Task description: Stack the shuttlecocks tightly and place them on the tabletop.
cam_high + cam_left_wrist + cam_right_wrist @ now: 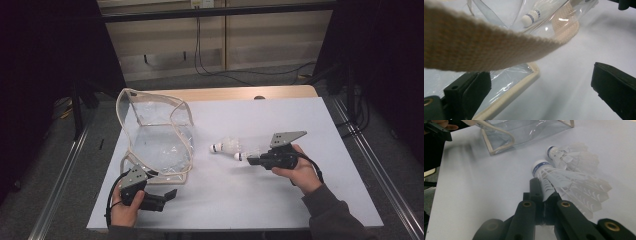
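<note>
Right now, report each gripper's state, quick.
Left gripper: open, jaws wide, holding nothing, beside the clear bag.
Right gripper: closed on a shuttlecock, gripping its feather skirt.

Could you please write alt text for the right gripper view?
The right gripper, jaws shut, pinches the feather skirt of a white shuttlecock on a white table. A second shuttlecock lies beside it, a clear bag beyond.

2 white plastic shuttlecocks w/ blue-banded cork tips: one (pixel 564 180) pinched by its skirt, other (pixel 574 157) lying just beside it on its side, tips toward clear plastic bag w/ beige webbing trim (pixel 155 135).
</note>
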